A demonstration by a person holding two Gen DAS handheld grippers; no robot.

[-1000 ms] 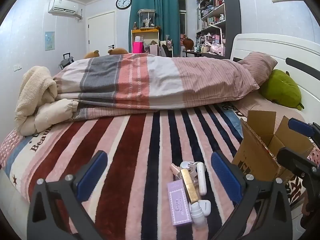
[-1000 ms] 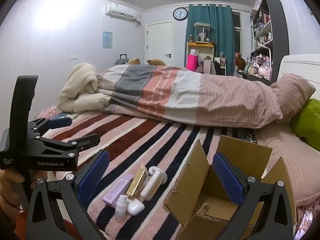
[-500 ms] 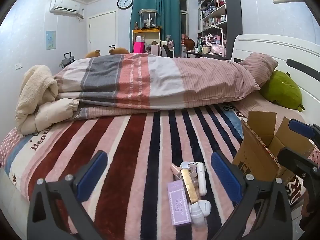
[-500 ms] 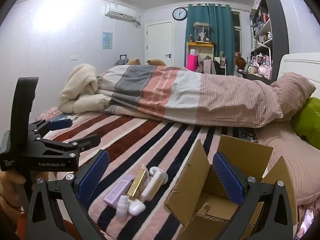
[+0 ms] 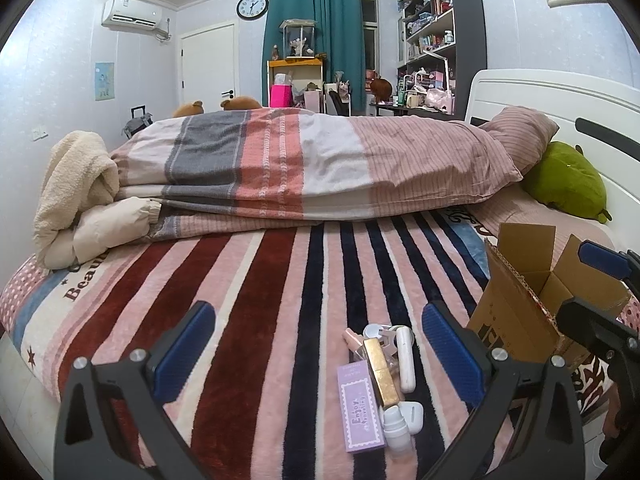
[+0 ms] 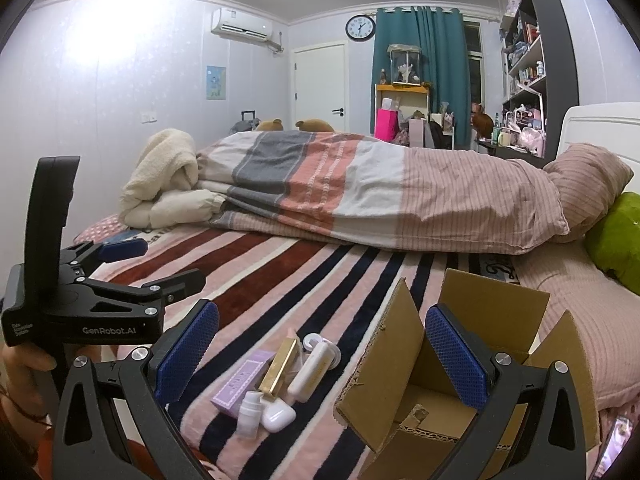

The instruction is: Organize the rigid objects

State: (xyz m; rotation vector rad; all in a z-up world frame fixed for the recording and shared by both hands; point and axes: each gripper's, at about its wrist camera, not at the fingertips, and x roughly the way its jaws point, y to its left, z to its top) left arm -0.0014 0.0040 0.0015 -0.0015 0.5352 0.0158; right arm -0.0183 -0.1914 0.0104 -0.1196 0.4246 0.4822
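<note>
A small heap of rigid items lies on the striped blanket: a purple box (image 5: 359, 408) (image 6: 244, 378), a gold bar-shaped case (image 5: 381, 372) (image 6: 280, 366), a long white tube (image 5: 405, 358) (image 6: 314, 368), a small white bottle (image 5: 396, 426) (image 6: 250, 410) and a white earbud case (image 5: 413, 416) (image 6: 278, 418). An open cardboard box (image 5: 520, 308) (image 6: 452, 376) stands to their right. My left gripper (image 5: 318, 352) is open and empty, above the heap's left side. My right gripper (image 6: 322, 354) is open and empty, with the heap and the box's flap between its fingers.
A folded striped duvet (image 5: 320, 168) and a cream blanket (image 5: 76, 196) lie across the far side of the bed. A green plush (image 5: 568, 180) and a pillow (image 5: 520, 136) sit by the headboard at right. The bed's near edge is just below the grippers.
Both grippers have barely drifted; the heap and box stand as before. Nothing was taken hold of or let go.
</note>
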